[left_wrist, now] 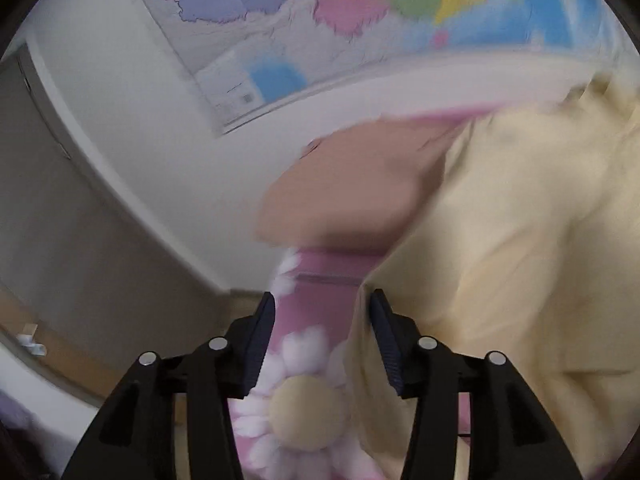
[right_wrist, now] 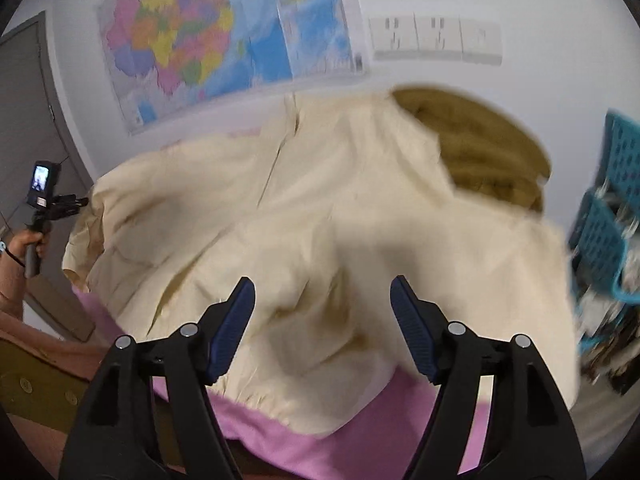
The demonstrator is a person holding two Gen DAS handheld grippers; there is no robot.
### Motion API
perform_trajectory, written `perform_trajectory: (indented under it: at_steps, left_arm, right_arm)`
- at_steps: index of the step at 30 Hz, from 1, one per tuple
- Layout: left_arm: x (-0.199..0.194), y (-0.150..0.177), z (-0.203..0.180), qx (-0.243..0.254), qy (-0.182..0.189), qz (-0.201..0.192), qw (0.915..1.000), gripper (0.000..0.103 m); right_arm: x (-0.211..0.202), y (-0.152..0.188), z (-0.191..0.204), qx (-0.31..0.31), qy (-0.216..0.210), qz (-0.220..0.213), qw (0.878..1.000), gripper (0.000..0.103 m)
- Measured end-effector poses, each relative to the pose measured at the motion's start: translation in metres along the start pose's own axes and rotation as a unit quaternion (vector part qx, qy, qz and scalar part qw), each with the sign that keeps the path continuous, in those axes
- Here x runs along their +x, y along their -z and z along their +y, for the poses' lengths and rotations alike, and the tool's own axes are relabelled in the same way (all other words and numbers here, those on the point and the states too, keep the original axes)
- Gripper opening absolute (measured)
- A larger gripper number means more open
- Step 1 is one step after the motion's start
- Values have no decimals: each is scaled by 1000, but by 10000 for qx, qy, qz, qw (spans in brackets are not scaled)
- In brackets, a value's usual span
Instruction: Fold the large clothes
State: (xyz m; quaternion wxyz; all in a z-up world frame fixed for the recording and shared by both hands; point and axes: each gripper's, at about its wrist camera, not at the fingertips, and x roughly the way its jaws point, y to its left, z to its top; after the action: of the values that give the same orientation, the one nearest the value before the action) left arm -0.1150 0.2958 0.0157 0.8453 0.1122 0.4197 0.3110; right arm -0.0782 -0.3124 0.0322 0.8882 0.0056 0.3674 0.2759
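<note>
Blue baskets (right_wrist: 608, 216) at right, contents blurred. Cream garment (right_wrist: 320, 232) on pink cover (right_wrist: 340, 448). Left hand-held gripper (left_wrist: 322, 312) released; right hand-held gripper (right_wrist: 322, 296) released.

Both wrist views are evenly and softly lit, moderately bright, with no single light source in view and no hard glare. Motion blur smears much of each picture: ahead of the left gripper (left_wrist: 322, 316) the cream garment (left_wrist: 520, 220) and the wall map (left_wrist: 320, 12) lose their edges, while the gripper's own black fingers stay sharp. Ahead of the right gripper (right_wrist: 322, 300) the cloth is soft and smeared just beyond the fingertips, and the blue basket (right_wrist: 612, 200) to its right streaks badly. Fisheye distortion bends the walls and map, and a dark vignette rings each frame. Shadows are faint, lying only in the cloth's folds.
</note>
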Motion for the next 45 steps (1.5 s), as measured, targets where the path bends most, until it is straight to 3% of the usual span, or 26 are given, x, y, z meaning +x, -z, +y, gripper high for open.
perform_trajectory:
  at_steps: [1, 3, 5, 6, 9, 10, 15, 17, 19, 21, 23, 24, 26, 29, 32, 33, 34, 35, 36, 37, 38, 39, 40, 42, 45]
  left_arm:
    - [-1, 5, -4, 12, 217, -17, 9998, 45]
    - [-19, 17, -12, -55, 1173, -309, 9926, 50]
    - [-42, 30, -15, -60, 2034, -693, 9766, 62]
    - [-58, 39, -18, -2, 2536, -940, 9627, 71]
    - [-87, 66, -28, 224, 3471, -1329, 9281, 73]
    - [-91, 76, -32, 300, 3695, -1346, 9189, 73]
    - [-98, 110, -49, 617, 4161, -1152, 8999, 73]
    - [-106, 117, -45, 718, 4244, -1250, 8939, 73]
    - [-109, 119, -39, 707, 4161, -1332, 8967, 73]
    - [-112, 120, -33, 596, 4094, -1342, 9005, 73]
    - [-118, 121, -26, 514, 4194, -1417, 8952, 72]
    - [-124, 123, -22, 518, 4360, -1470, 8863, 72]
    - [-135, 128, -25, 742, 4465, -1587, 8775, 72]
    - [-137, 139, -51, 1223, 4377, -1487, 8783, 72]
    - [-111, 139, -79, 1318, 3967, -1072, 9021, 72]
    - [-96, 135, -90, 1260, 3581, -908, 9207, 72]
    - [-86, 131, -95, 1187, 3333, -831, 9316, 72]
    - [-78, 126, -96, 1032, 3139, -796, 9404, 70]
    - [-69, 118, -91, 666, 3168, -757, 9431, 63]
    - [-65, 113, -85, 425, 3320, -739, 9394, 56]
    - [-60, 108, -78, 139, 3516, -697, 9334, 35]
    - [-56, 101, -70, -157, 3834, -595, 9215, 20]
    - [-55, 97, -64, -360, 3970, -564, 9154, 18]
    - [-63, 90, -54, -517, 4014, -619, 9123, 9]
    - [-91, 85, -31, -345, 4088, -854, 9080, 8]
  right_arm:
    - [3, 4, -1, 48, -42, 59, 10000, 69]
    - [6, 19, -2, 176, -96, 219, 9996, 69]
    - [4, 33, -2, 220, -108, 268, 9993, 71]
    - [2, 42, -3, 292, -94, 295, 9991, 73]
    - [-6, 64, -5, 337, -43, 283, 9990, 80]
    - [-6, 70, -6, 353, -39, 297, 9989, 81]
    - [7, 96, 3, 47, 272, 490, 9984, 83]
    - [17, 101, 9, -149, 446, 540, 9974, 83]
    - [26, 102, 16, -378, 717, 352, 9961, 77]
    - [30, 96, 16, -307, 681, 212, 9970, 58]
    - [29, 86, 13, -17, 370, 15, 9993, 31]
    - [28, 81, 11, 69, 215, -52, 9997, 24]
    - [26, 71, 10, 238, -35, -173, 9996, 22]
    - [36, 63, 6, 449, -167, -79, 9988, 24]
    - [42, 61, 2, 711, -347, -74, 9968, 21]
    - [39, 61, 1, 807, -415, -117, 9958, 18]
    - [36, 61, 0, 917, -504, -164, 9944, 12]
    - [31, 60, 0, 959, -602, -211, 9933, 11]
    - [26, 59, 0, 1003, -684, -241, 9923, 10]
    - [19, 59, 1, 1050, -792, -273, 9909, 9]
    - [12, 59, 0, 1095, -876, -306, 9896, 8]
    - [2, 59, 0, 1172, -1054, -370, 9868, 8]
    - [-8, 58, 2, 1160, -1159, -438, 9855, 8]
    - [-32, 55, 8, 1083, -1321, -621, 9833, 8]
    - [-60, 55, 12, 981, -1332, -808, 9829, 8]
